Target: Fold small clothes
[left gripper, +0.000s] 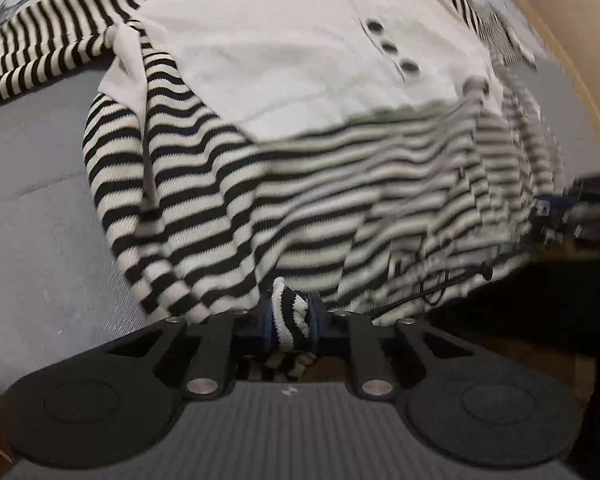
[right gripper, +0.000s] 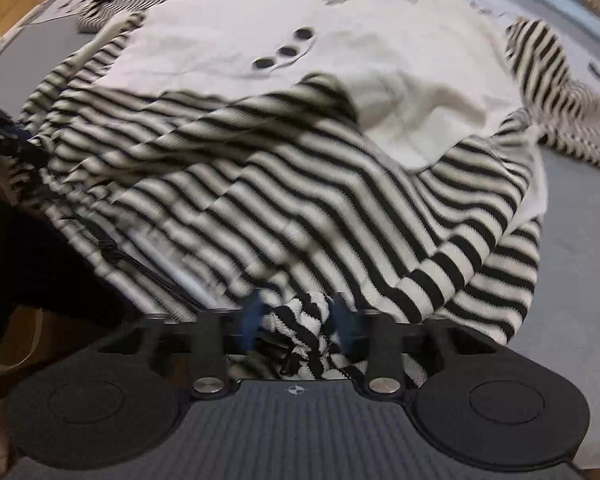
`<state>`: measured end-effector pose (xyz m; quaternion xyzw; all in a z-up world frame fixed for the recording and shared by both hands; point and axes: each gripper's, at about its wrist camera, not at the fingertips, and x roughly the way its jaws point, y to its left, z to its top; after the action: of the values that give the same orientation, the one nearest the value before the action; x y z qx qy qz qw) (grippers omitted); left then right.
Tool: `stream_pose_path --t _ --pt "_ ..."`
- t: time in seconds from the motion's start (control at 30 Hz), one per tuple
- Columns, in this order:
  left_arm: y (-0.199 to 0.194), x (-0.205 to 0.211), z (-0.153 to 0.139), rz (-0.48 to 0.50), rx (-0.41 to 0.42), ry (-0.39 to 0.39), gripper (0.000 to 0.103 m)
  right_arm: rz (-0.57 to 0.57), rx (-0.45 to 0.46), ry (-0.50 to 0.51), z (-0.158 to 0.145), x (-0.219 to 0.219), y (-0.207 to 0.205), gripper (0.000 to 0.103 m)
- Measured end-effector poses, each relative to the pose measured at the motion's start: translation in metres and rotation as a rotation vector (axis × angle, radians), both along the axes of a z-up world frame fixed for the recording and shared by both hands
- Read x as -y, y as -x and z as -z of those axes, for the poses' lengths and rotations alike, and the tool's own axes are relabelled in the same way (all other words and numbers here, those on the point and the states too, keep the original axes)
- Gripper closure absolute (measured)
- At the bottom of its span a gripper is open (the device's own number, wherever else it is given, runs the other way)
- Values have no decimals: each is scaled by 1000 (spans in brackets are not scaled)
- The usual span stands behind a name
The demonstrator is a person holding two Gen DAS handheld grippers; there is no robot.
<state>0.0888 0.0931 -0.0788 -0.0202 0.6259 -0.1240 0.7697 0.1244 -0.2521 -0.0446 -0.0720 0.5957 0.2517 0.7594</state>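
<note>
A small black-and-white striped garment (left gripper: 300, 200) with a white front panel and three dark buttons (left gripper: 390, 47) lies spread on a grey-blue cloth surface (left gripper: 32, 208). My left gripper (left gripper: 292, 322) is shut on a bunched bit of the striped hem near the garment's near edge. My right gripper (right gripper: 296, 320) is shut on another bunched bit of the same hem (right gripper: 304, 320). The garment (right gripper: 320, 184) stretches away from both grippers; its buttons (right gripper: 286, 52) show in the right wrist view. The striped sleeves (left gripper: 40, 60) lie out to the sides.
The grey-blue cloth (right gripper: 580, 260) covers the surface, with a printed deer pattern at the far left (left gripper: 4, 8). A wooden edge (left gripper: 560, 40) runs along the far right. Dark clutter and a cord (left gripper: 440, 280) lie off the surface's edge at the right.
</note>
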Motion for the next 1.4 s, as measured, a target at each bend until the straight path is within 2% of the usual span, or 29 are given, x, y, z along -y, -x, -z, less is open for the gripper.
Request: stream_pose_path --t 0.07,0.13,0.2,0.27,0.33,0.4,0.5,0.6,0.7,0.83,0.9,0.97,1.07,1.17,1.23,1.27,1.3,1.37,1.4 --pt "1 2 -1 18 -7 -22 84 -1 -31 -32 -2 8 2 79" --pt "-2 1 -3 19 9 -5 81 1 -52 -44 -4 18 5 81" --pt "-4 -4 -10 -16 65 26 74 16 -53 -60 -7 30 6 82" --pt "-10 -4 -23 -50 151 54 60 52 -41 -73 -14 40 6 82" --pt "-12 0 -31 -48 204 110 57 91 1 -98 -21 46 4 82" --pt "-15 16 -32 10 208 155 55 115 56 -130 -32 51 3 82" --pt "-14 47 -22 136 189 152 55 119 109 -171 -42 45 1 79" --pt "-9 73 -8 262 159 125 55 48 142 -181 -45 24 1 69" --pt "-5 93 3 333 140 92 55 -82 140 -182 -39 -5 5 59" --pt "-6 107 16 370 110 55 55 -212 134 -103 -24 -44 12 58" --pt "-6 111 22 384 89 19 61 -256 134 -65 -19 -56 13 58" --pt "-5 110 21 392 100 1 88 -278 130 -60 -18 -62 11 58" --pt "-5 100 11 361 80 88 94 -298 139 -59 -17 -72 12 58" --pt "4 103 4 422 78 143 94 -318 148 -48 -13 -77 15 58" --pt "12 104 1 462 69 150 94 -339 146 -42 -11 -77 19 58" --pt "13 103 2 471 59 148 94 -356 141 -45 -11 -77 21 65" --pt "14 102 4 475 48 142 94 -369 140 -50 -11 -76 24 83" --pt "13 101 5 467 42 125 93 -397 124 -60 -11 -72 30 101" --pt "12 100 6 457 35 127 93 -414 98 -72 -11 -68 34 103"
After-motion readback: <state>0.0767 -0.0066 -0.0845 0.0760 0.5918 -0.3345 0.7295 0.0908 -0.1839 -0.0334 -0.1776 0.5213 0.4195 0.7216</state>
